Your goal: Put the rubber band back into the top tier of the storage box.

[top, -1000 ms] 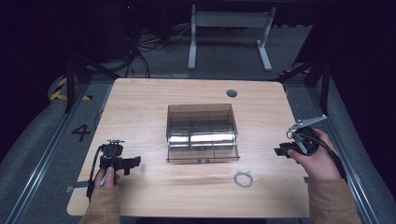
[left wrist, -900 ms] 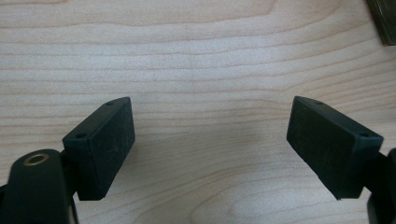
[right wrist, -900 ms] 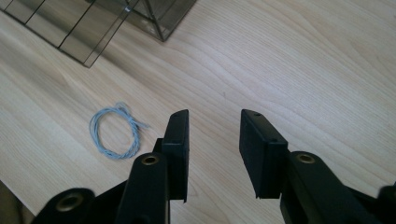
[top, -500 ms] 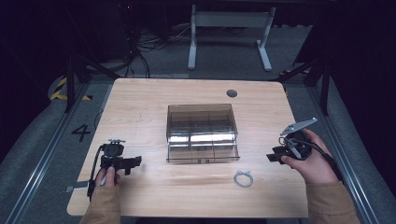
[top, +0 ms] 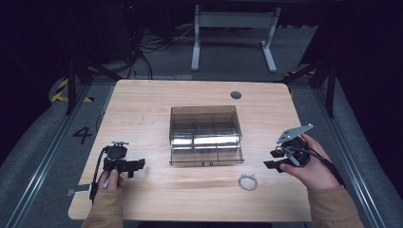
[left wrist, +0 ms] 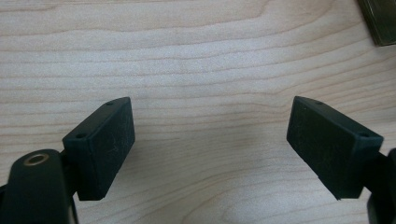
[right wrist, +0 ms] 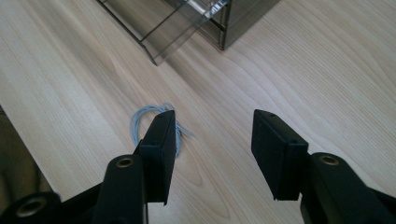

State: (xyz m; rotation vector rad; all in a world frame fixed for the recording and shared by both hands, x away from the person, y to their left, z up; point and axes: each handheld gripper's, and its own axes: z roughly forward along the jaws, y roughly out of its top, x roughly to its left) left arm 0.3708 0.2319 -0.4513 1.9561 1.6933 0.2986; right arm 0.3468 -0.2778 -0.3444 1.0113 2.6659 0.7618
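Pale wire coil (top: 247, 181) lies on the wooden table (top: 157, 109), just in front of the smoky plastic organizer box (top: 205, 135). Right gripper (top: 274, 158) (jaws just been opening, nothing between) hovers beside it; left gripper (top: 139, 164) gapes empty, well left of the box.

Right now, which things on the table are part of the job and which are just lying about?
In play:
- coiled wire loop, near the right gripper, whose open, empty jaws have just been opening
- smoked clear drawer box, mid-table

Just there:
- left gripper, open over bare wood
- dark round grommet at the far edge
- table
- number 4 floor marking
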